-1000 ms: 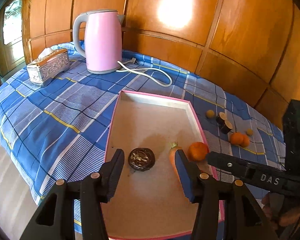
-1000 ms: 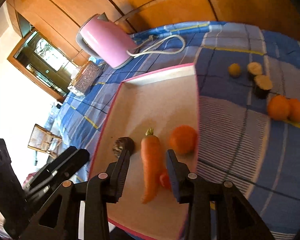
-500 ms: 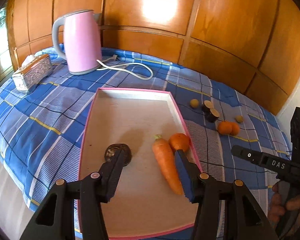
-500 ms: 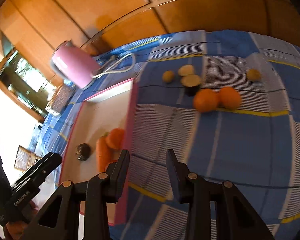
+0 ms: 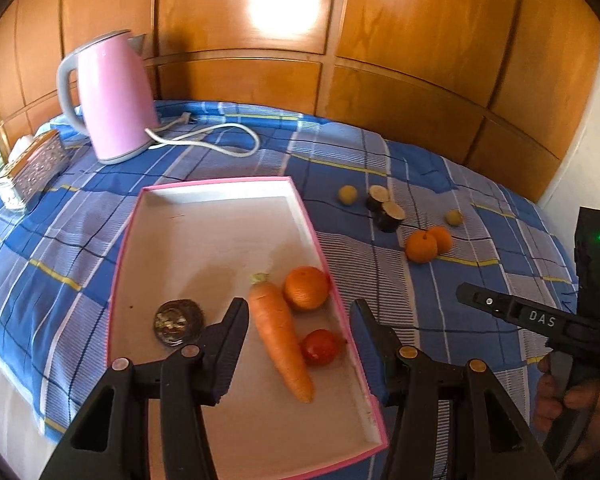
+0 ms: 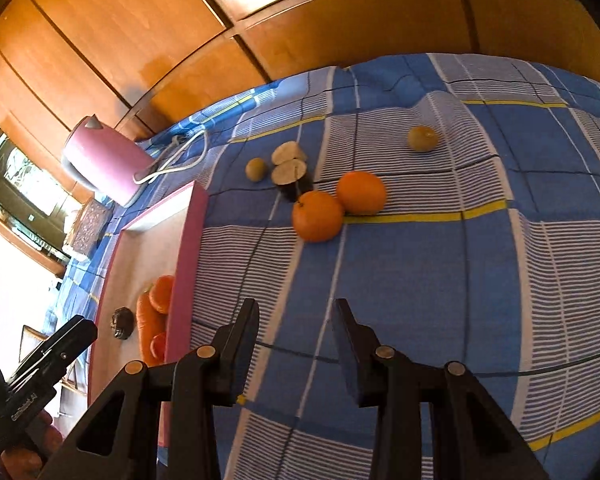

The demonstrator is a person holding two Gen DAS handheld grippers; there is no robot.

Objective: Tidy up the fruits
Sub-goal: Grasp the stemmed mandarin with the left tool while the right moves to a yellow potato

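A pink-rimmed tray (image 5: 220,240) lies on the blue checked cloth. It holds a carrot (image 5: 280,332), an orange (image 5: 306,288), a small red fruit (image 5: 320,346) and a dark round fruit (image 5: 178,322). My left gripper (image 5: 298,340) is open and empty above the tray's near right part. My right gripper (image 6: 296,336) is open and empty over the cloth, right of the tray (image 6: 188,248). Ahead of it lie two oranges (image 6: 318,216), two cut dark pieces (image 6: 292,174) and two small yellow-green fruits (image 6: 422,139).
A pink kettle (image 5: 112,100) with a white cord (image 5: 216,140) stands at the back left. A silver box (image 5: 32,166) sits at the left edge. Wooden wall panels back the table. The right gripper also shows in the left wrist view (image 5: 540,320).
My right gripper swung from over the tray's carrot to the cloth on the right, facing the loose fruits. A small red fruit now shows in the tray. My left gripper shifted right.
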